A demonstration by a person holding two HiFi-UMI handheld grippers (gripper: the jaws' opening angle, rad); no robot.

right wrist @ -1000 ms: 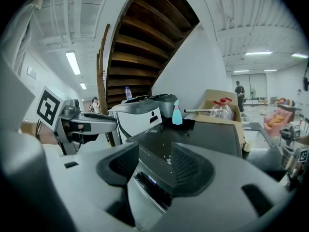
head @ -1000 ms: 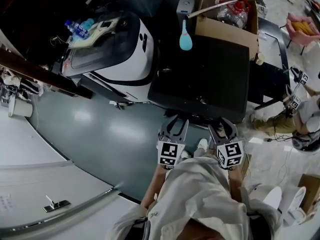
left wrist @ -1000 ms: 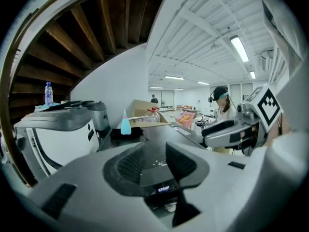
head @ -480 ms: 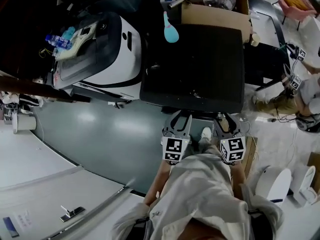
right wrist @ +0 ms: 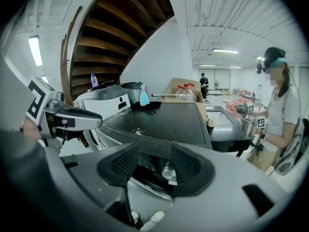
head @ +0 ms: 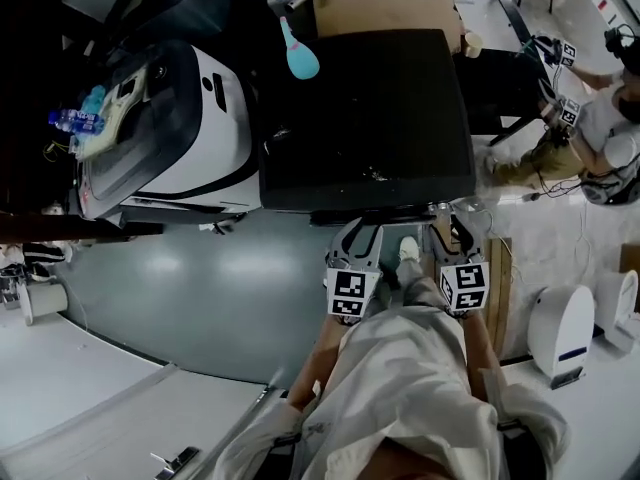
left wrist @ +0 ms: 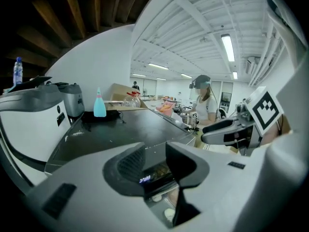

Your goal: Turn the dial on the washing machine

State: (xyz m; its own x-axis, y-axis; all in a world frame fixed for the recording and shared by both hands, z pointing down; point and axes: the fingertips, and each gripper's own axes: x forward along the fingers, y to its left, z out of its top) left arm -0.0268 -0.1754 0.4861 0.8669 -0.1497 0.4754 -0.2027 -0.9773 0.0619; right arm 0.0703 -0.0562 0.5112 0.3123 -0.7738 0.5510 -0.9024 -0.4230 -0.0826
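Observation:
The washing machine (head: 365, 118) has a flat black top and stands straight ahead of me. Both grippers hang side by side just in front of its front edge. My left gripper (head: 355, 240) is shut and empty; in the left gripper view a lit blue display (left wrist: 145, 179) on the front panel shows between its jaws. My right gripper (head: 455, 230) is shut and empty too. In the right gripper view the silver dial (right wrist: 167, 170) sits on the panel just beyond its jaws, apart from them.
A white machine (head: 190, 138) with a water bottle (head: 75, 121) on it stands to the left. A teal bottle (head: 298, 58) and a cardboard box (head: 385, 8) sit at the washer's far edge. Another person (head: 600, 128) stands at the right, with a white appliance (head: 562, 333) on the floor.
Both grippers have come down and nearer to the washing machine's front edge. The head view has swung, so the machine now lies more to the left and closer.

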